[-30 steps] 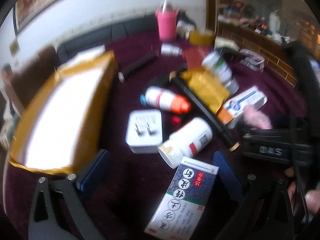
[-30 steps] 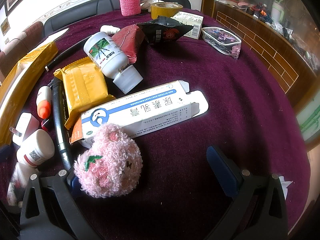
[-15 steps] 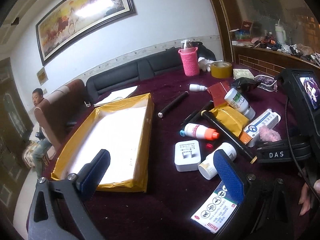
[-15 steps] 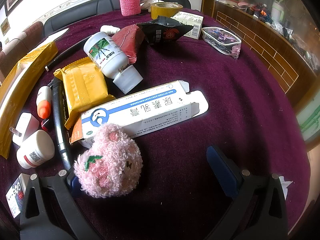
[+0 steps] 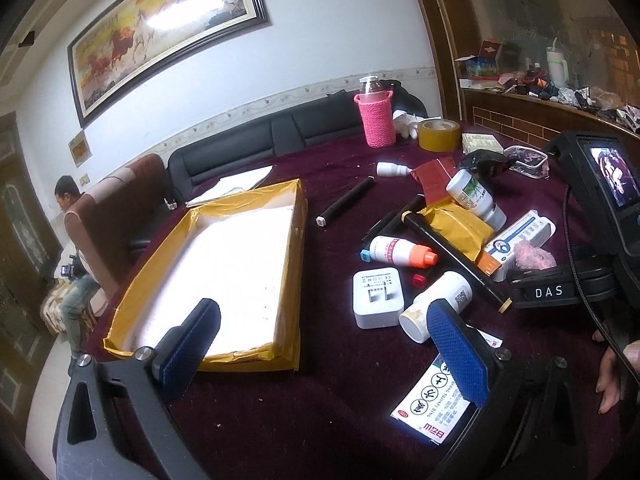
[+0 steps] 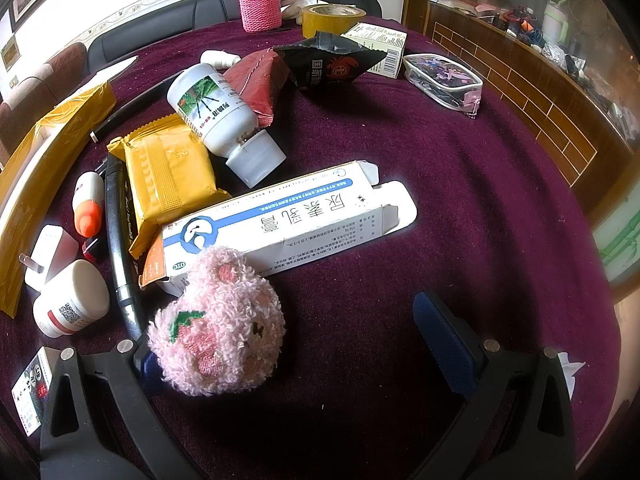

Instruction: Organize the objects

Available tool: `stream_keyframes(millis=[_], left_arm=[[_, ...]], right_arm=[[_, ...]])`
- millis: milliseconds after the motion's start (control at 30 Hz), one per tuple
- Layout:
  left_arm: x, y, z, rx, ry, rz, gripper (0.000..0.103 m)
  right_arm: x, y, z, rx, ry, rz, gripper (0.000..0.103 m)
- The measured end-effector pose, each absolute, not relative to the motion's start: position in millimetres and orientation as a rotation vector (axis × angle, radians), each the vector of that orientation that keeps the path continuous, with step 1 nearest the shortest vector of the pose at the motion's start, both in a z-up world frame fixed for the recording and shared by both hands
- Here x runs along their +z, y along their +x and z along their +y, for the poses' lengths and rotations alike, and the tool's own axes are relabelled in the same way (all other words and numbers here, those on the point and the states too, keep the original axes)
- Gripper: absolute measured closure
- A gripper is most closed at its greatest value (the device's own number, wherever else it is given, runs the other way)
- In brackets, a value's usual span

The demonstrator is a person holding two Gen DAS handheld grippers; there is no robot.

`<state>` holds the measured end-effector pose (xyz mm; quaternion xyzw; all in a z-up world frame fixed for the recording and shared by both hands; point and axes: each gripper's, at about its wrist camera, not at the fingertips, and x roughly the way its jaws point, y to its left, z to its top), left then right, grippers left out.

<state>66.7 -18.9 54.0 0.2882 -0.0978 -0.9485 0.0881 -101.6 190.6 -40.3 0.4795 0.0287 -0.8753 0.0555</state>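
Note:
My left gripper is open and empty above the maroon table, between the yellow-edged tray with a white floor and a cluster of items. A small medicine box lies under its right finger. Nearby lie a white charger, a white pill bottle and an orange-capped bottle. My right gripper is open; a pink plush toy rests against its left finger, apart from the right one. A long white ointment box lies just beyond the toy.
A yellow packet, a large white bottle, red and black pouches, a clear pencil case, tape roll and pink knitted bottle cover the table's far half. A black pen lies near the tray. A person sits far left.
My left gripper has risen and pulled back from the items, tilting up so the tray and room show. My right gripper and the plush toy have not moved.

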Motion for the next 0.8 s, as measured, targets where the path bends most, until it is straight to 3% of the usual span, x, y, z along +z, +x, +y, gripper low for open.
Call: stream_keyframes(millis=[800], left_arm=[[52.6,68.7,-29.3,-2.833,0.895,-0.248,0.002]], right_arm=[[-40.3,-101.7,190.8,-2.657,1.456,0.087,0.0]])
